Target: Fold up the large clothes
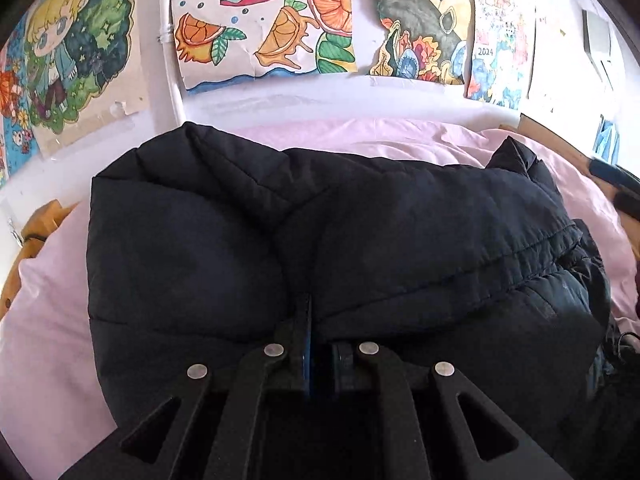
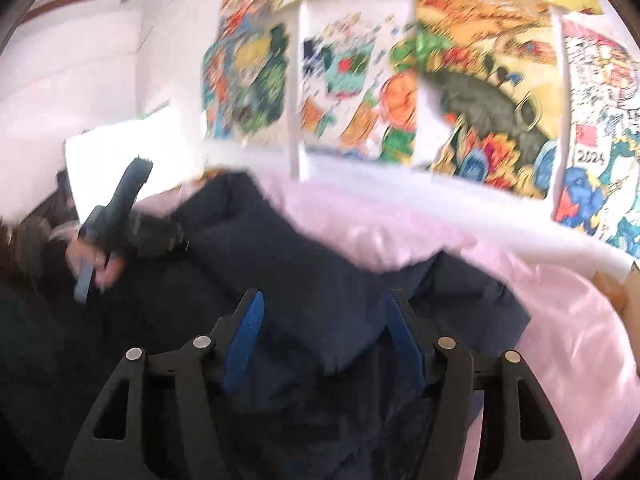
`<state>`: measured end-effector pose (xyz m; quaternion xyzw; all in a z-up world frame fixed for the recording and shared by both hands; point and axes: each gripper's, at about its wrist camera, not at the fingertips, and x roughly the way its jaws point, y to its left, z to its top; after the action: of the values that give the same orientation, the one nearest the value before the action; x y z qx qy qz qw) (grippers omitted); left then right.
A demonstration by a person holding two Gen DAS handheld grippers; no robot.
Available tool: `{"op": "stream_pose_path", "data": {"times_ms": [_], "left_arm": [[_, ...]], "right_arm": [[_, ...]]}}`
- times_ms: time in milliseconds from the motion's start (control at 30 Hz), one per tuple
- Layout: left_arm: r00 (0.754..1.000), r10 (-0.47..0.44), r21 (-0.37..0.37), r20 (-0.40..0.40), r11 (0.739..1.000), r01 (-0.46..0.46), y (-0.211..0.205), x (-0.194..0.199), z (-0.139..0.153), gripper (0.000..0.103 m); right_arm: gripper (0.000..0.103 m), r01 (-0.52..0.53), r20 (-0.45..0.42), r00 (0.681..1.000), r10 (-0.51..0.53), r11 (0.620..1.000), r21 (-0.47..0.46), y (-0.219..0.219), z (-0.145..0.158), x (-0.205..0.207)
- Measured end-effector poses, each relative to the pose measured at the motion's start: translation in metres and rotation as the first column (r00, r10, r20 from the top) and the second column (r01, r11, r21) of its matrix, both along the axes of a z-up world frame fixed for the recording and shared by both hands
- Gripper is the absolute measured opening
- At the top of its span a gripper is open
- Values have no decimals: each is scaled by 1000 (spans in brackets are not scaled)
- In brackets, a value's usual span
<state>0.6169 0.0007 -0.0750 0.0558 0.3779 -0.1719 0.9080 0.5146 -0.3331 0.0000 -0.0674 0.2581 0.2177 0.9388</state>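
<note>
The pink bedsheet (image 1: 52, 300) fills the lower scene, its far edge meeting a white wall hung with children's paintings (image 1: 264, 28), sharp from the left wrist camera, smeared by blur from the right. Spread across the sheet lies the black puffer jacket (image 1: 360, 232), folded over on itself, quilted seams showing; its near edge runs under the camera and out of sight, and its right side is cut off by the lens rim. At the sheet's left edge a scrap of mustard-yellow cloth (image 1: 36, 232) pokes out, too little showing to name. Down at the jacket's near fold, the left tongs (image 1: 310, 320) are drawn together, blue pads nearly touching, pinching a crease of the black fabric. From the right wrist view the right tongs (image 2: 320, 320) stand apart, blue pads clear on either side, dark jacket fabric lying between them without being pressed. Far left in that blurred view, a hand (image 2: 100, 264) grips the other tool's handle, details hard to make out.
</note>
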Motion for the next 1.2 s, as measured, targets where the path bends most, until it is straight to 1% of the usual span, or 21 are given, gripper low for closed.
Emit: {"op": "stream_pose_path", "data": {"times_ms": [33,100,133,167,200,233,300,367,400,433,467,533,567,633,700,733,800,900,1000,1100,1200], "left_arm": [[1000,-2,-4,-2,1000,2,0,1,0,10],[1000,-13,-2,-5,1000,13,0,-1,1,11],[1000,-24,0,-8,1000,24,0,-2,2,11],[999,-35,1,-15,999,35,0,-3,3,11],[998,-60,-7,-30,998,60,2,-5,7,12],[996,-82,-21,-36,996,82,4,-7,11,14],[991,-131,-89,-39,988,127,15,-15,26,20],[987,-162,-147,-9,976,159,23,-22,42,21],[985,-170,-165,24,971,172,25,-26,51,26],[984,-174,-173,47,968,179,23,-28,58,37],[981,-181,-182,65,965,190,19,-27,65,42],[973,-210,-220,98,949,227,8,-25,77,58],[973,-203,-219,112,950,223,-1,-21,81,61],[982,-171,-146,79,973,181,-24,-7,76,61],[992,-124,-54,15,991,124,-46,15,58,59],[994,-106,-40,-19,994,105,-52,25,47,51],[996,-77,-42,-49,996,75,-50,35,30,50],[996,-76,-31,-41,997,75,-47,38,16,51],[996,-78,11,-32,997,78,-50,42,4,51],[998,-60,67,-16,996,61,-59,51,-10,51],[999,-51,104,-1,993,50,-67,61,-21,51]], "right_arm": [[58,37,-5,999,-37,999,10,3,1,9],[52,82,-74,994,-80,996,26,14,-8,35],[37,92,-127,988,-87,995,35,21,-19,50],[26,103,-160,982,-97,994,32,26,-27,58],[24,113,-204,973,-106,993,22,33,-41,69],[23,118,-219,969,-111,993,19,36,-48,73],[23,129,-212,969,-126,992,2,41,-60,73],[23,116,-199,973,-116,993,-9,44,-64,66],[23,113,-194,974,-113,994,-15,45,-65,64],[23,112,-189,975,-113,994,-18,46,-66,61],[23,114,-184,976,-116,993,-18,46,-68,60],[23,120,-178,976,-122,993,-21,46,-67,64],[23,121,-173,977,-124,992,-27,46,-67,64],[23,123,-158,979,-127,992,-35,48,-67,62],[23,126,-148,981,-129,992,-32,47,-68,60],[23,126,-143,981,-129,992,-28,47,-69,59],[23,124,-134,983,-126,992,-25,45,-70,58],[23,114,-128,985,-116,993,-22,43,-74,59],[23,108,-123,986,-110,994,-24,43,-83,65],[23,102,-125,986,-106,994,-38,44,-93,72],[23,102,-126,986,-106,994,-39,44,-103,80]]}}
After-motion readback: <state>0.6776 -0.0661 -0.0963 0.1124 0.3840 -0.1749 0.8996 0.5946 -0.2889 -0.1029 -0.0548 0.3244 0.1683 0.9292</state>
